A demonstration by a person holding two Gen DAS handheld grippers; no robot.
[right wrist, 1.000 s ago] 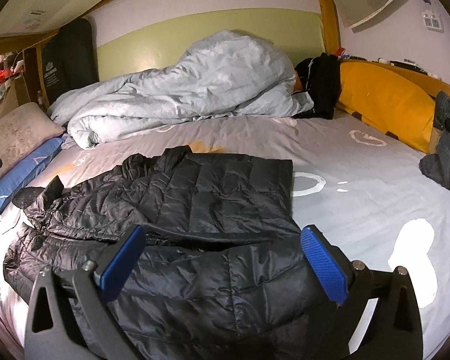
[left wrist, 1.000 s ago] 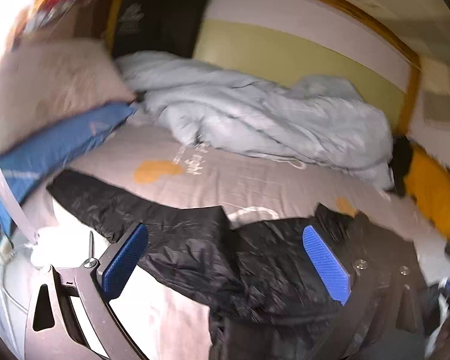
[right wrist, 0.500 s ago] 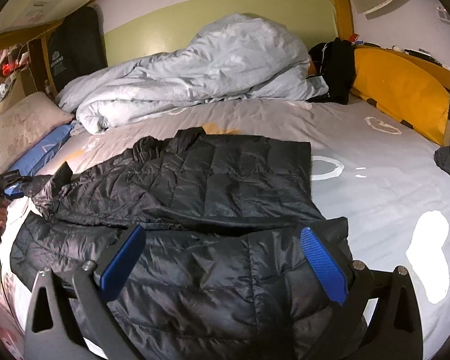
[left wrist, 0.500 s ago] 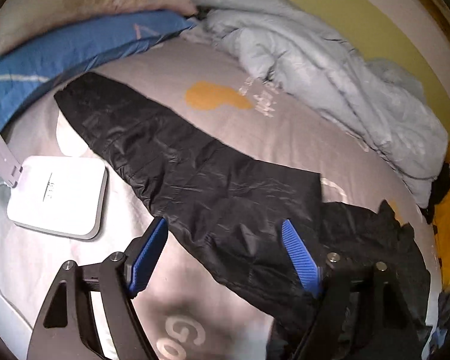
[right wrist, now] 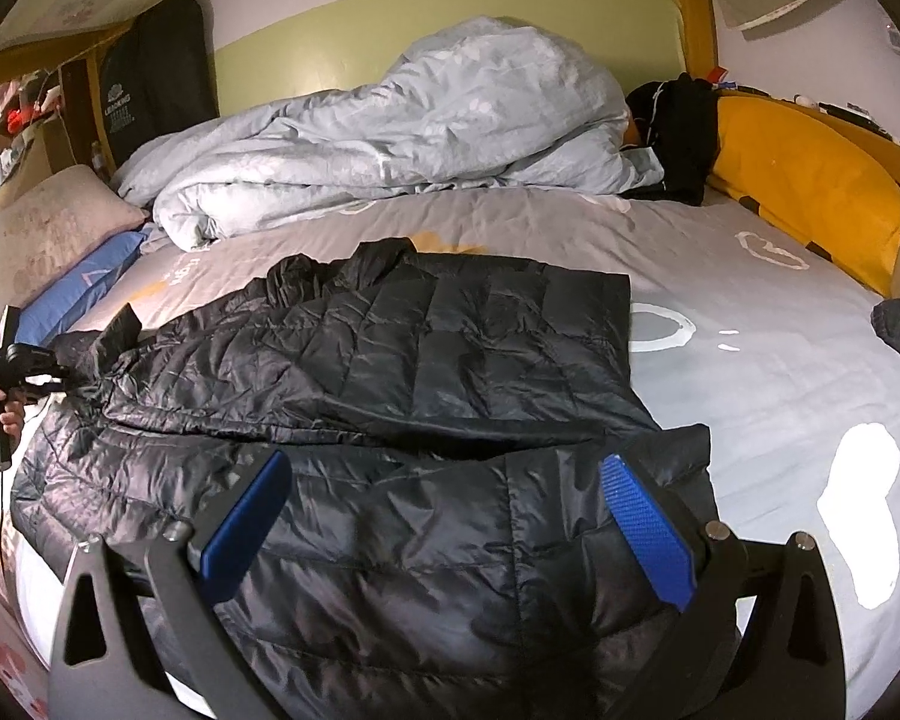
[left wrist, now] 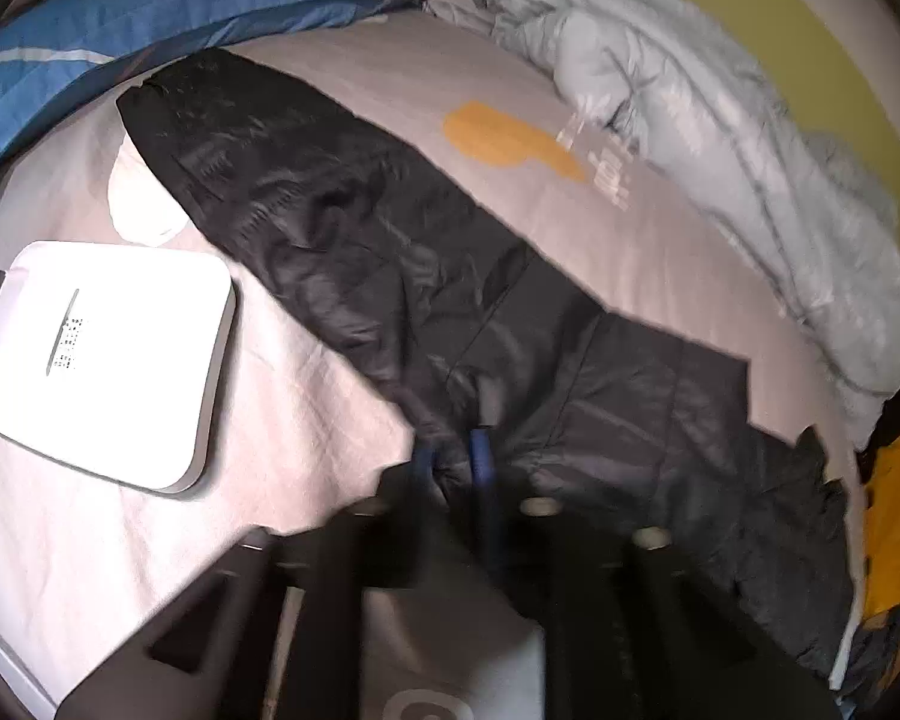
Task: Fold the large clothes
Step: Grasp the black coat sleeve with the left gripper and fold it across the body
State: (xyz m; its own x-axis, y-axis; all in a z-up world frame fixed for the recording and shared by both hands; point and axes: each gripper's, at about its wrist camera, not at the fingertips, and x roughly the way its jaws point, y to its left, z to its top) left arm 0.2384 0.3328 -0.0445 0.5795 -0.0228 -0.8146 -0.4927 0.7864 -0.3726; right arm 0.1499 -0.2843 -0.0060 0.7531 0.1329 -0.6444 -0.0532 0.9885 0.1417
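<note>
A black quilted puffer jacket [right wrist: 426, 360] lies spread on the grey bed sheet [right wrist: 750, 312]. In the left wrist view its sleeve [left wrist: 306, 204] stretches up and left toward the blue pillow. My left gripper [left wrist: 453, 462] is shut on the sleeve's near edge, a pinch of black fabric between the blue pads. It also shows in the right wrist view [right wrist: 60, 369] at the jacket's left end, held by a hand. My right gripper [right wrist: 444, 516] is open, its blue pads [right wrist: 648, 531] hovering over the jacket's near hem, holding nothing.
A white flat box [left wrist: 96, 354] lies on the sheet left of the sleeve. A blue pillow [left wrist: 150, 18] and beige pillow [right wrist: 48, 228] sit at the left. A crumpled pale blue duvet [right wrist: 402, 120] fills the back. An orange cushion [right wrist: 804, 180] and dark clothes [right wrist: 678, 126] are at the right.
My left gripper moved down onto the sleeve and closed on its edge; it was open before. My right gripper stayed open over the hem and shifted only slightly.
</note>
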